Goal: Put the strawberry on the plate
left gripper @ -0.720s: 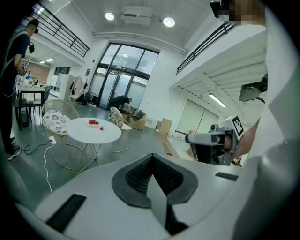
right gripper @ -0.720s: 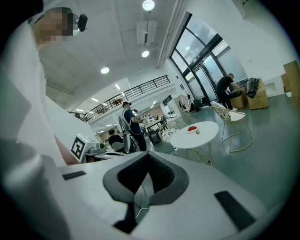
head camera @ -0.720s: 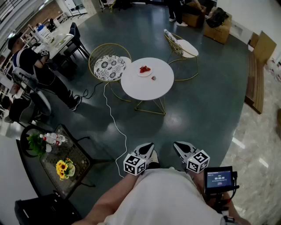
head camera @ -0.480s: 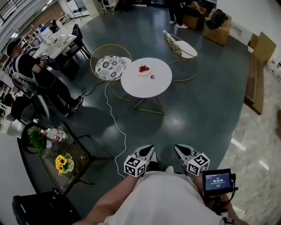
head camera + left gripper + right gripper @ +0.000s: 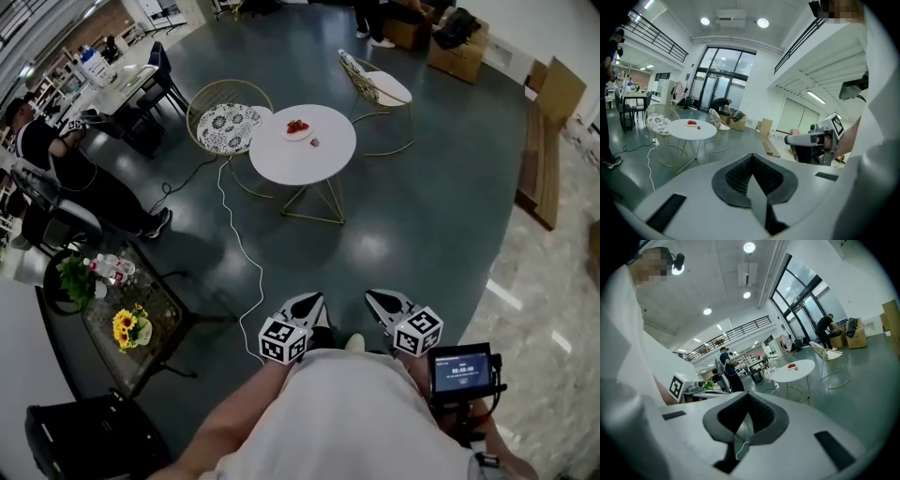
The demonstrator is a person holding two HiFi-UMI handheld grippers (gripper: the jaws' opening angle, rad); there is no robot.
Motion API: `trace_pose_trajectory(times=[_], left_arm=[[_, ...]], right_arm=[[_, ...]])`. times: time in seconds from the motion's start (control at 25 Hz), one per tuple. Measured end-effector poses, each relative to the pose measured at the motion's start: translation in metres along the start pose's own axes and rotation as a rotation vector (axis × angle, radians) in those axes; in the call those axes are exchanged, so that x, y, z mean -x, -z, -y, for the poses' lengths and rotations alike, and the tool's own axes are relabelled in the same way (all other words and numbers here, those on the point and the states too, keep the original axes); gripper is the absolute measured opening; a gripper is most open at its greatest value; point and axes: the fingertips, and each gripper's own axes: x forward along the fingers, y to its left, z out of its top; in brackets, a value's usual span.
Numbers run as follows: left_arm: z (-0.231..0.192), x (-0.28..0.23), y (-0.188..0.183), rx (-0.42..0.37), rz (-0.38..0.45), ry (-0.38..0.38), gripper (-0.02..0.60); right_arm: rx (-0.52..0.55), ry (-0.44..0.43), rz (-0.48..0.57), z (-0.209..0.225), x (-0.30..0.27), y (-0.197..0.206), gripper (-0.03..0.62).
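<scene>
Head view, small red strawberry (image 5: 315, 142), beside plate (image 5: 287, 133)

We log: flr (image 5: 422, 216) dark teal, glossy | rnd white tbl (image 5: 311, 165) mid-room, gold wire chairs (image 5: 228, 127) either side | glass side tbl (image 5: 167, 330) nr us | tall windows (image 5: 715, 86) far end | ceil. spots (image 5: 763, 22) on

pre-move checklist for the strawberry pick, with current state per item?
1. Target found: ok. One strawberry lies on the round table, beside the plate, not on it.
2. Room on plate: cannot tell. It already holds red fruit and is too small to judge.
3. Table in reach: not ok. It stands well across the floor.
4. Left gripper free: ok. Jaws together, nothing between.
5. Right gripper free: ok. Same.
6. Walking path: ok, but mind the white cable on the left.
</scene>
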Motion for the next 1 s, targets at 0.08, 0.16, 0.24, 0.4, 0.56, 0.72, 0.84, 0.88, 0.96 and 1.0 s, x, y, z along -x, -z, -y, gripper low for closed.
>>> trace_pose_trajectory(times=[0.08,0.16,0.24,0.4,0.56,0.72,0.84,0.88,0.96,1.0], left_arm=[[0.002,0.004,0.003,0.004,-0.001,-0.013,0.006],[0.002,0.01,0.006,0.009,-0.003,-0.03,0.006],[-0.003,0.015,0.009,0.013,-0.004,-0.047,0.006],[-0.013,0.019,0.009,0.011,-0.002,-0.065,0.006],[-0.018,0.019,0.008,0.015,0.001,-0.071,0.006],[-0.034,0.008,0.007,0.018,-0.001,-0.077,0.006],[-0.035,0.01,0.004,0.024,-0.003,-0.073,0.006],[-0.036,0.009,0.002,0.025,-0.004,-0.07,0.006],[-0.041,0.005,-0.003,0.024,-0.003,-0.067,0.006],[-0.045,0.002,-0.005,0.022,-0.003,-0.065,0.006]], right_arm=[[-0.004,-0.002,-0.003,0.0,0.002,0.002,0.006],[-0.007,-0.009,-0.004,-0.003,0.002,0.004,0.006],[-0.005,-0.024,-0.004,-0.006,-0.001,0.005,0.006],[-0.001,-0.049,-0.005,-0.009,-0.013,0.005,0.006],[-0.004,-0.05,-0.009,-0.005,-0.02,0.007,0.006],[-0.013,-0.047,-0.011,0.008,-0.034,0.006,0.006],[-0.014,-0.04,-0.019,0.006,-0.036,0.002,0.006],[-0.014,-0.037,-0.021,0.006,-0.036,0.0,0.006],[-0.014,-0.033,-0.021,0.011,-0.041,-0.004,0.006],[-0.014,-0.031,-0.021,0.014,-0.044,-0.006,0.006]])
